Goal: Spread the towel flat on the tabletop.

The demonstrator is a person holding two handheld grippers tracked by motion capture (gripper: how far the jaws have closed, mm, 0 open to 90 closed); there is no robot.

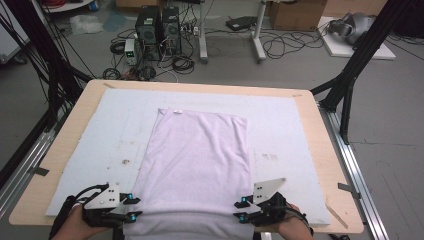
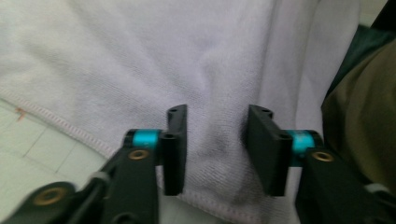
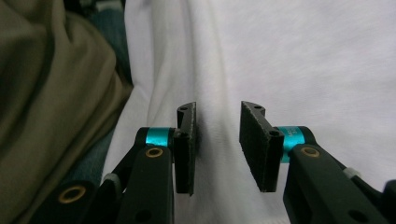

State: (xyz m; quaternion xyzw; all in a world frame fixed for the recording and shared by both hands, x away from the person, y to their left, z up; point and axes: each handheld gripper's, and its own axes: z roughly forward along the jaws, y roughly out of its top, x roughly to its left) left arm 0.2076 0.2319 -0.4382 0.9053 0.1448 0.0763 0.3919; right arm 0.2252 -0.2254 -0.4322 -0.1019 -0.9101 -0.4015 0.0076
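A big pale purple towel (image 1: 197, 160) lay flat on a white mat (image 1: 280, 130) that covered the wooden table (image 1: 327, 165). Seen from the high view, the towel filled the middle of the table. Its far edge pointed to 12 o'clock and its near edge hung a little over the table's side at 6 o'clock, close to the person.

The left gripper (image 1: 131, 206) sat at the towel's near corner, at about 7 o'clock on the table. A hand (image 1: 75, 225) held it from below. In the left gripper view its two black jaws stood apart, with soft towel (image 2: 140, 60) showing in the gap between them. The pads did not press on the cloth. The towel's stitched edge (image 2: 56, 123) ran across the mat (image 2: 32, 154) at 8 o'clock from the jaws.

The right gripper (image 1: 240, 210) sat at the other near corner, at about 5 o'clock on the table. Its jaws stood apart too, with towel (image 3: 303, 56) under the gap and nothing pinched. Olive cloth (image 3: 51, 93) from the person's clothes showed at 9 o'clock in the right gripper view.
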